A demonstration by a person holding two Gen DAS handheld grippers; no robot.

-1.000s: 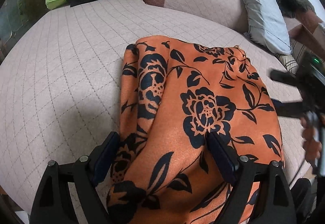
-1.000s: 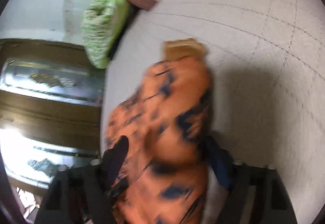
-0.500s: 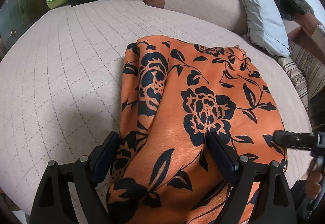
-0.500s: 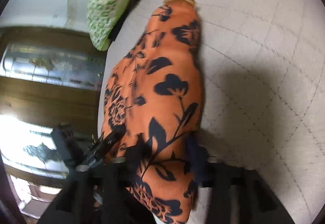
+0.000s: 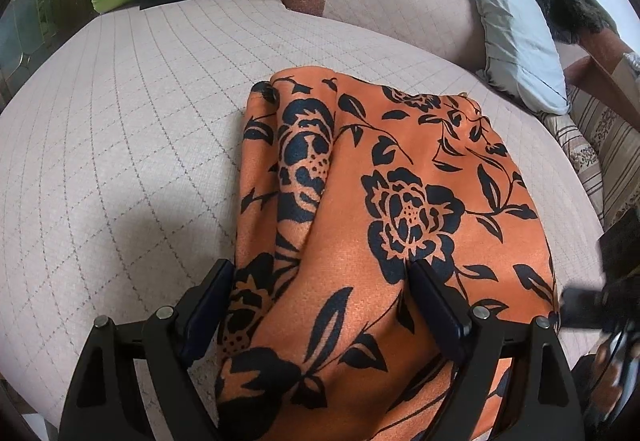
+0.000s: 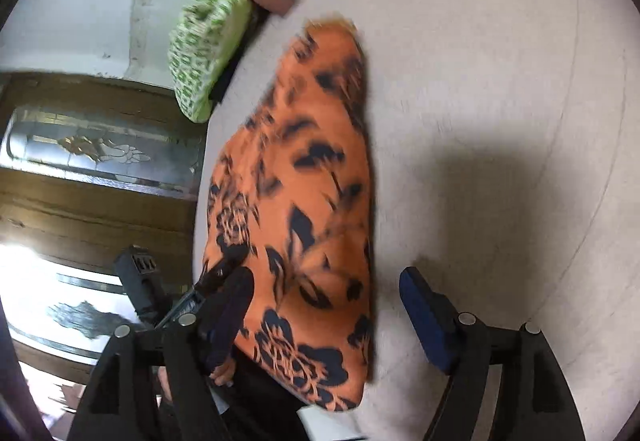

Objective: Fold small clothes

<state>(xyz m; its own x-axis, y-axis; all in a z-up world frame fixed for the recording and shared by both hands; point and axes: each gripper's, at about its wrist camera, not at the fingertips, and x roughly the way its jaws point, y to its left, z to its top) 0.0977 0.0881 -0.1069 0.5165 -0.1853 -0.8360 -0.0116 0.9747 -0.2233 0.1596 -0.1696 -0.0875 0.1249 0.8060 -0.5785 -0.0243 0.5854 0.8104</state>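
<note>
Orange garment (image 5: 400, 209) with a black floral print lies folded in a rough rectangle on the quilted surface, its long ridge running from six toward twelve o'clock, left side bunched.

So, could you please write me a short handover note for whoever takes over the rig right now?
Left gripper: open, straddling the near end of the orange floral garment, which bulges up between its fingers; no pinch visible.
Right gripper: open, at the garment's near end, with one finger out over the bare quilted cushion.
Garment: lies on the cushion, seemingly doubled over lengthwise, with a bunched ridge along its left side.
Done: at least one fold looks laid.
Left: probably smooth that ridge, then fold it shorter.
</note>
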